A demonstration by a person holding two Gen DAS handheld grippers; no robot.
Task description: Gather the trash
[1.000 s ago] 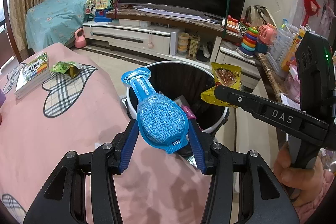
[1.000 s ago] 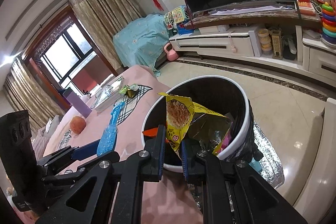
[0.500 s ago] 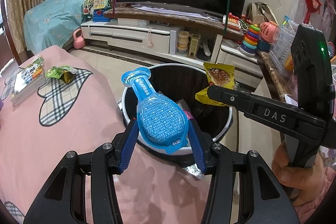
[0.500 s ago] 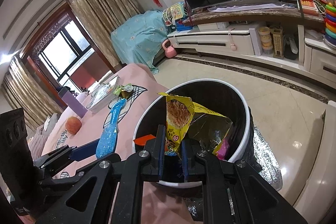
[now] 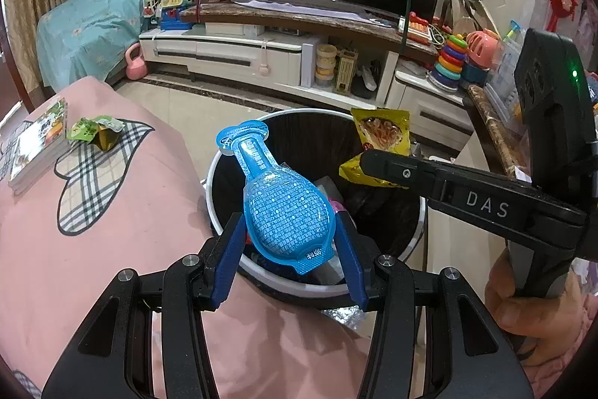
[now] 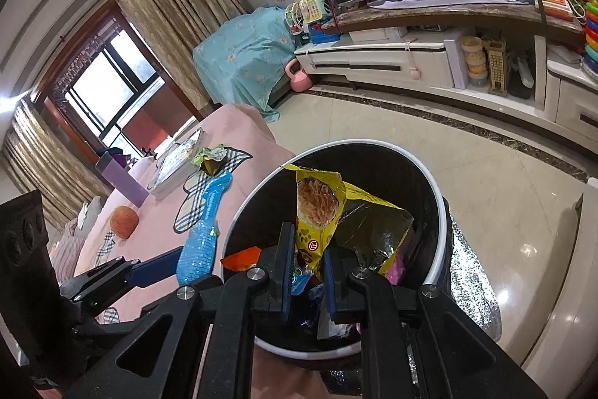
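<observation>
Trash bin: R view alone shows orange scrap inside.

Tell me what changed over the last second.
Both grippers carried their loads forward over the trash bin: the bin sits nearer and more squarely under the blue packet and yellow snack bag. Nothing released: the left gripper and right gripper still clamp them.

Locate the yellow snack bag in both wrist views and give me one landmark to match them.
Left wrist view: the yellow snack bag sits right of centre, pinched in the right claw above the trash bin.
Right wrist view: the bag is at centre, rising from the same claw over the bin.
Shared landmark: the pink kettlebell on the floor.
</observation>
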